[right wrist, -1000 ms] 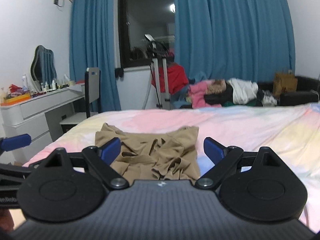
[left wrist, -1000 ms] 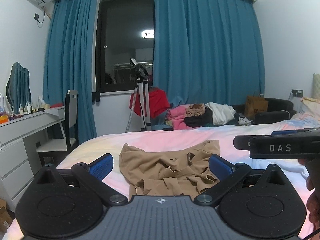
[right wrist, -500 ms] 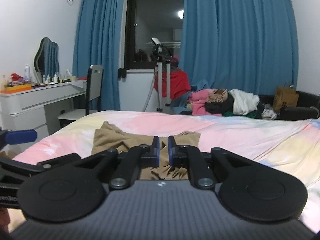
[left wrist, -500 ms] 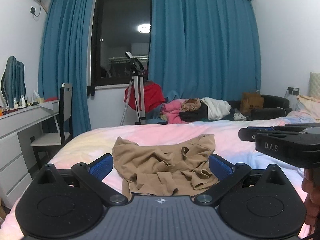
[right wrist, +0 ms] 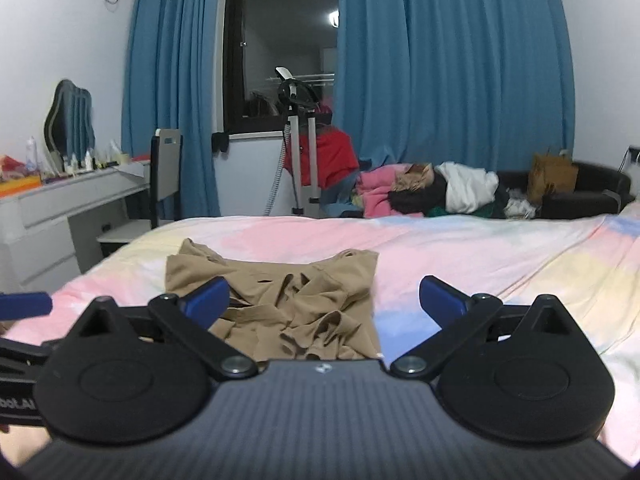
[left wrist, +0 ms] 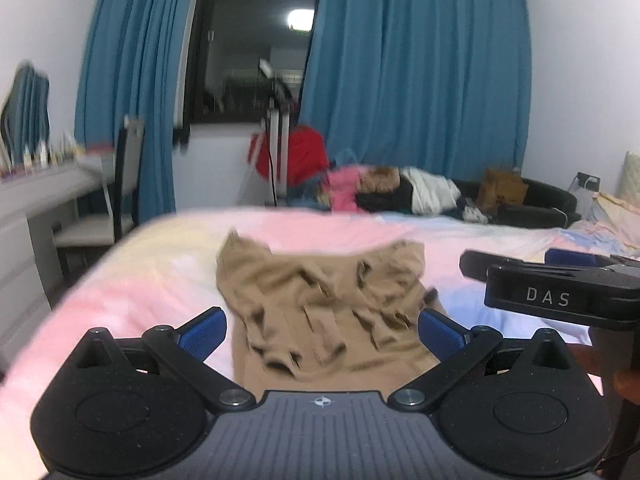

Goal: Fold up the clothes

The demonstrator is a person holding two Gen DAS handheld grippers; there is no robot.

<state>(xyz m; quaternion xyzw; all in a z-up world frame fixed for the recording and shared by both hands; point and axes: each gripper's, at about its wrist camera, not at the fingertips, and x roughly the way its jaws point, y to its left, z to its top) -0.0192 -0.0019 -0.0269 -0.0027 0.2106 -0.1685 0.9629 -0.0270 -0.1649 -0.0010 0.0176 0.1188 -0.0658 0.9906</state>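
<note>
Tan and crumpled, the garment [left wrist: 320, 304] lies on the pastel bedsheet [right wrist: 460, 252] of the bed, at twelve o'clock from both tools and just beyond their tips. The left tool [left wrist: 322, 330] points slightly down over the cloth's near edge, its blue pads [left wrist: 202, 332] spread wide with nothing between them and no touch on the fabric. The right tool [right wrist: 324, 300] has just been opening and now stands fully spread, empty, with the garment seen at eleven o'clock between its pads [right wrist: 440, 298]. From the left view, the right tool's black body shows at three o'clock, held level. A brown paper bag [right wrist: 550, 178] sits on the dark sofa at two o'clock; its contents cannot be told.
</note>
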